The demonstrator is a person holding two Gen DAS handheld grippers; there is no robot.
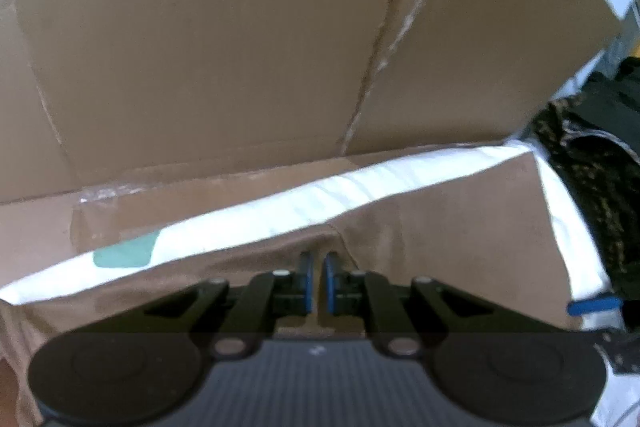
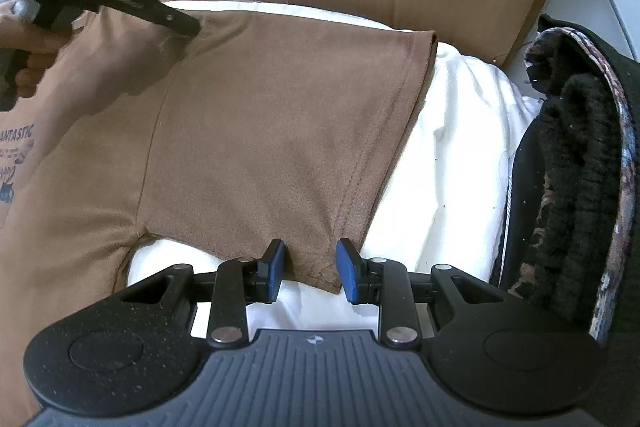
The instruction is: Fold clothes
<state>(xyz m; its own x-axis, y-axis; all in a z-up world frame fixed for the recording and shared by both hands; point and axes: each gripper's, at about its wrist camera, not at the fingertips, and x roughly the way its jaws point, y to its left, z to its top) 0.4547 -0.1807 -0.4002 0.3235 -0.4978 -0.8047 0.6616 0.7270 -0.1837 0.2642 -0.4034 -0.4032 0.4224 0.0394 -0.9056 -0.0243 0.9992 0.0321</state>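
A home, likely a bedroom: white bedding (image 2: 452, 155), piled dark clothes (image 2: 568, 163) and a cardboard box (image 1: 224, 39)

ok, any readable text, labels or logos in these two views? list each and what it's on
"ANTASTIC": dark blue print on the brown T-shirt, at the left edge of the right wrist view; the word's start is cut off by the frame.
Smaller print lines and a graphic under it: too small and blurred to read.
Green patch on the white sheet, left wrist view: no legible text.
Cardboard box: no print visible.
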